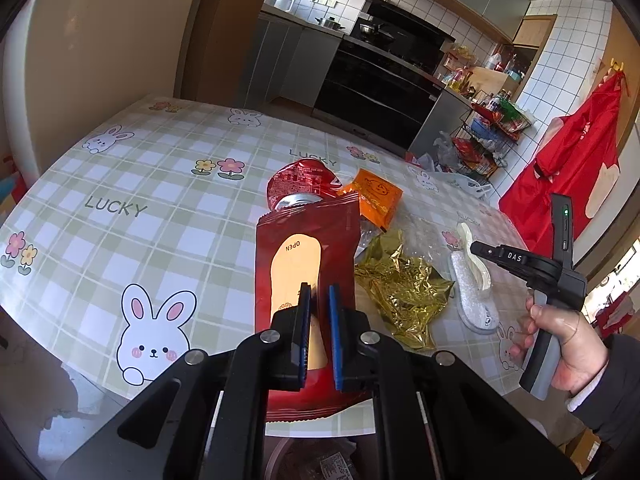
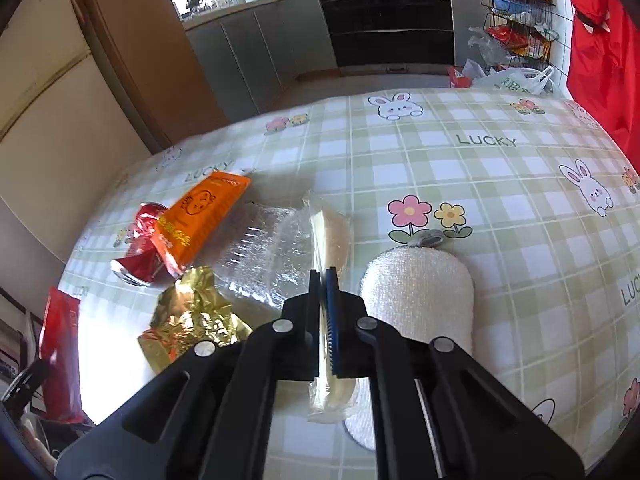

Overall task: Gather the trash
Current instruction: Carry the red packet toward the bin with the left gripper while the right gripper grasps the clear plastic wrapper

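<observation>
Both grippers are loaded, so the step in hand looks like carrying trash to the bin w/o dropping it. Left gripper (image 1: 319, 294), lower centre of its view, is clamped on a red snack wrapper (image 1: 306, 280), thin glossy film with a beige "OPEN" window, hanging flat and long past the pads toward a round bin opening (image 1: 312, 460) glimpsed at the bottom edge. Right gripper (image 2: 323, 280), centre of its view, has its jaws pinched together on a pale translucent wrapper (image 2: 330, 384), soft and floppy, edge-on between the blue pads. To do it well, I'd keep both pinches firm, since slick film slides out easily, lift clear of the checked tablecloth (image 2: 460, 184) before swinging, and release only over the bin. Still on the table, left of centre in the right view: crushed red can (image 2: 140, 244), rigid and dented; orange sachet (image 2: 200, 220), flat and smooth; crumpled gold foil (image 2: 188, 320), stiff creases; clear plastic tray (image 2: 268, 256), ribbed and brittle-looking. A white fuzzy sponge pad (image 2: 420, 292) sits right of the jaws; prob. not trash, can't tell.
</observation>
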Available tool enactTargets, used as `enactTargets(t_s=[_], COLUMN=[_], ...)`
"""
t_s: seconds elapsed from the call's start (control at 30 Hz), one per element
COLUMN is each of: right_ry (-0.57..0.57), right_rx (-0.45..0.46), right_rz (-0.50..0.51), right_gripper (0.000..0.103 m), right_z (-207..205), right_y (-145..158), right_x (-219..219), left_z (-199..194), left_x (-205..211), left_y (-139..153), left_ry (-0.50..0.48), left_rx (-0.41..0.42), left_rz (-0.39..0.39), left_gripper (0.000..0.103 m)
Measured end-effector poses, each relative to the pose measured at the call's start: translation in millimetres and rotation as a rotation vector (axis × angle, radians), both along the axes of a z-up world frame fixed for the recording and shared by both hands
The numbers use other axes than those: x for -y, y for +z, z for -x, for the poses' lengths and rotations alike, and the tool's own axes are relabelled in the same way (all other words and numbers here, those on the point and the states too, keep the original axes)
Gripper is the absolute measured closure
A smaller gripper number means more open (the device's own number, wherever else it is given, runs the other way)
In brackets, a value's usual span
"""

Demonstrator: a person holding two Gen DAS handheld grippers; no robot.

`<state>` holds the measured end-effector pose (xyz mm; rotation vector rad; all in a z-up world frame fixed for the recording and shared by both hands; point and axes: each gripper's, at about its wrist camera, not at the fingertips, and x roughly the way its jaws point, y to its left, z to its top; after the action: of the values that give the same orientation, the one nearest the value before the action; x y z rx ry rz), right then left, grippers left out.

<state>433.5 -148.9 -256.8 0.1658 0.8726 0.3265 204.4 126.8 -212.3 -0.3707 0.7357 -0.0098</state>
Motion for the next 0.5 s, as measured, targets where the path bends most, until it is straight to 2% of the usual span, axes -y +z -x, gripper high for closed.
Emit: enactTargets(t_s=[0.23, 0.33, 0.5], right_ry=[-0.003, 0.002, -0.001], right_rx=[0.082, 0.133, 0.196], right_rz=[-0.171, -0.186, -0.258], right_gripper=[0.096, 0.096, 0.096], right_z=[47, 78, 132], right_y=[35, 48, 65], right_x=[20, 26, 40], left_z=[28, 47, 77], left_x=[23, 35, 52], left_y=[11, 11, 3], left_ry=[-0.067, -0.094, -0.133], left_rx=[0.008, 0.006, -0.038], left_rz=[0.010, 0.005, 0.053], left_gripper=[0.094, 0.094, 0.094])
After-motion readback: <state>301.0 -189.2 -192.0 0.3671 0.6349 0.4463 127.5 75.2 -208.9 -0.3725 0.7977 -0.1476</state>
